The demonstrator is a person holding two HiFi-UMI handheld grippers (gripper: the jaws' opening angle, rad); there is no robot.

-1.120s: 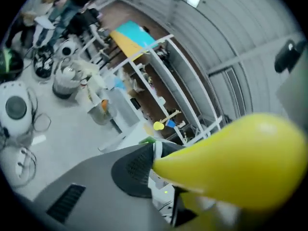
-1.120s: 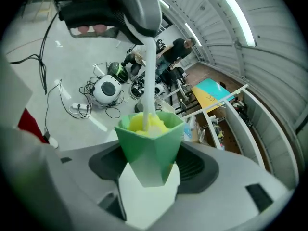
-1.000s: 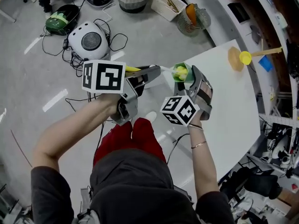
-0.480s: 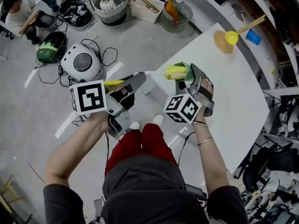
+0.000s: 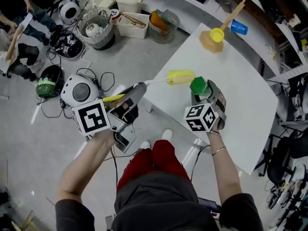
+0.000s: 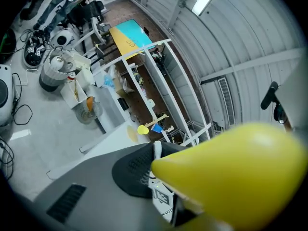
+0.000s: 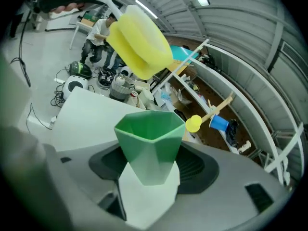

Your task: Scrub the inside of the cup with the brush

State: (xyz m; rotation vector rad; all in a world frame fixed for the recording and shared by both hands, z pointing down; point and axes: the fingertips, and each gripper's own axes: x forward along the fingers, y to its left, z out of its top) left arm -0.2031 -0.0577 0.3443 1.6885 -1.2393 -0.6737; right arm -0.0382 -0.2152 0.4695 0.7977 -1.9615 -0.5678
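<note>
My right gripper (image 5: 203, 93) is shut on a green faceted cup (image 5: 198, 85), holding it upright over the near-left part of the white table (image 5: 240, 90). In the right gripper view the cup (image 7: 150, 146) stands between the jaws with its mouth open and nothing inside. My left gripper (image 5: 138, 90) is shut on the yellow handle (image 5: 113, 98) of the brush. A thin white shaft runs from the handle to the yellow brush head (image 5: 180, 76). The head (image 7: 139, 38) hangs above and left of the cup's mouth, apart from it. The handle (image 6: 240, 172) fills the left gripper view.
A yellow scoop with a wooden handle (image 5: 219, 32), a tan disc (image 5: 208, 43) and a blue cup (image 5: 239, 27) sit at the table's far corner. On the floor to the left are wire baskets (image 5: 98, 32), a white round device (image 5: 80, 91) and cables.
The brush head was at the cup's mouth a second ago; it has come out and now sits left of and above the cup. Both grippers have moved apart over the table's edge.
</note>
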